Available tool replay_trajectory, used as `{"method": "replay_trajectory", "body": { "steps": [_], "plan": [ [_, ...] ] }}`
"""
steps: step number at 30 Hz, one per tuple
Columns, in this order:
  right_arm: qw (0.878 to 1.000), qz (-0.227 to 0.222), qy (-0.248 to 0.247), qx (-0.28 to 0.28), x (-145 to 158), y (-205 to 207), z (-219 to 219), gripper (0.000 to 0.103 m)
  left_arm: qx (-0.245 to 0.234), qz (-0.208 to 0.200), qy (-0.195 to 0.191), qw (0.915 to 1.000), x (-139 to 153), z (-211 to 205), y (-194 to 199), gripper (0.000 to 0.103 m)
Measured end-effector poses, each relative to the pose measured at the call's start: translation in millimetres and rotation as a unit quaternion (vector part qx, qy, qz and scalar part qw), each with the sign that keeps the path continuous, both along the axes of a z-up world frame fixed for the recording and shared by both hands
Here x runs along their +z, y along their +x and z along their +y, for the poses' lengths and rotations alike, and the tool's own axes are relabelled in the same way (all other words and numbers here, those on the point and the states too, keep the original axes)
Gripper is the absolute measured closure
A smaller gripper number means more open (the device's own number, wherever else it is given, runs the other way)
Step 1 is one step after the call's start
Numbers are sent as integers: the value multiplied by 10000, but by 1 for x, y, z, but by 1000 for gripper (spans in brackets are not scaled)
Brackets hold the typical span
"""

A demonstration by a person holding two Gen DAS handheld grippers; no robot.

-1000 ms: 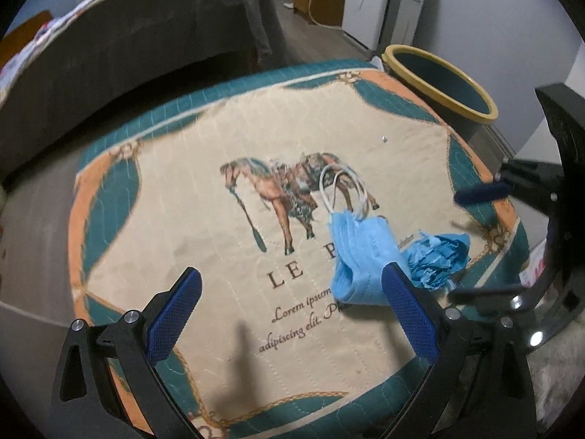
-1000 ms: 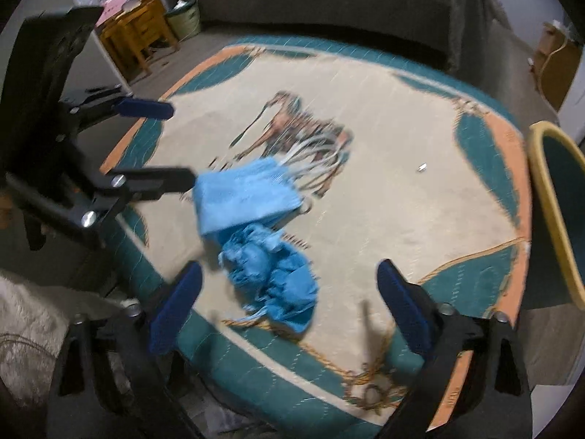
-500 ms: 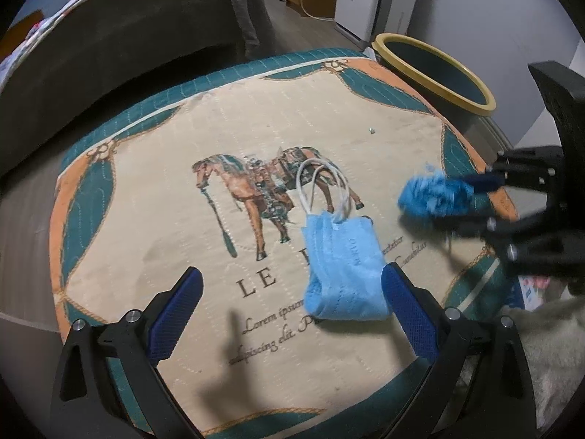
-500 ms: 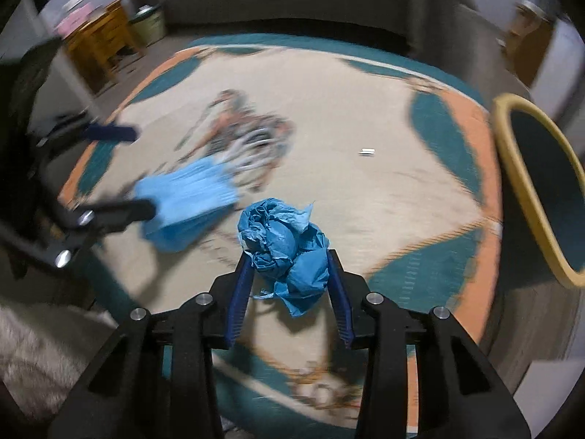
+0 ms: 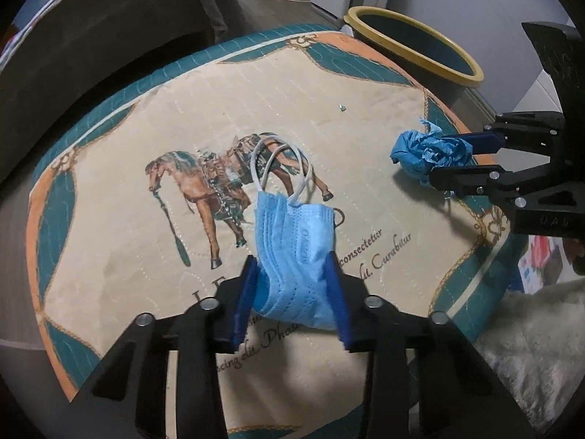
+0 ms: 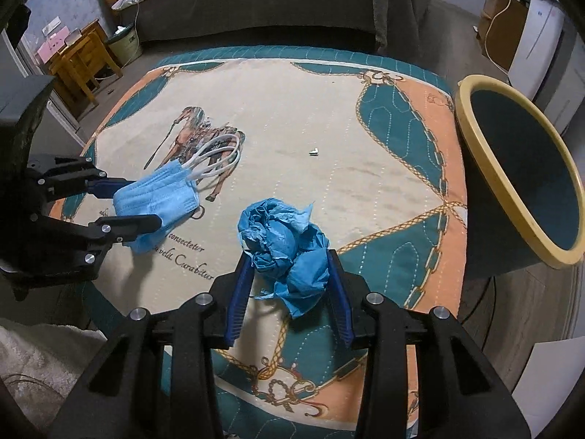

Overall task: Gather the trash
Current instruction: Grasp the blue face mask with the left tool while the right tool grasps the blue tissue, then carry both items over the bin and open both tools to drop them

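A light blue face mask (image 5: 298,234) with white ear loops hangs slightly above the horse-print mat (image 5: 146,146). My left gripper (image 5: 291,259) is closing on the mask's lower part, and its pads press on the mask. A crumpled blue paper wad (image 6: 281,234) sits between the pads of my right gripper (image 6: 289,256), held off the mat. The left wrist view shows that wad (image 5: 427,150) and the right gripper (image 5: 440,161) at the mat's right edge. The right wrist view shows the mask (image 6: 157,201) in the left gripper (image 6: 142,203) at the left.
A dark bin with a yellow rim (image 6: 512,190) stands open just past the mat's right side, also seen as the bin (image 5: 413,25). A tiny white scrap (image 6: 313,152) lies mid-mat. A dark sofa (image 6: 256,7), wooden stool (image 6: 80,62) and white appliance (image 6: 541,36) ring the room.
My left gripper came down over the mask and went from wide open to closed on it. The right gripper closed on the blue wad, lifted it and carried it toward the bin side.
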State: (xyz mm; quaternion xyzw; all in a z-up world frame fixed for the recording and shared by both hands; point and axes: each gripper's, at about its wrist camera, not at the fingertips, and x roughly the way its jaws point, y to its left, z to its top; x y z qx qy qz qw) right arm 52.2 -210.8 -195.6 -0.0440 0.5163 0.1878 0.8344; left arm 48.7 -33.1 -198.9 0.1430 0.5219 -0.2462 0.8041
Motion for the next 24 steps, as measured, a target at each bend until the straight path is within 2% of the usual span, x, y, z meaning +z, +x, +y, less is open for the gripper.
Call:
{"method": "replay_trajectory", "body": {
  "steps": [4,12,20,24],
  "plan": [
    [9999,-25,77,-79,0,3,-4,63,-5,-173,0,9999,5,0,0,79],
    [9995,-234,179,-137,12,6,-14,63,-118,-699,87,9974,28,-8,0,80],
    [9953,-728,268,-582,47,20,-51,63,-227,-1309,-178,9910,86,-25,21,80],
    [9903,-977,311,-938,67,31,-81,63,-177,-1367,-451,9894,107,-41,41,80]
  ]
}}
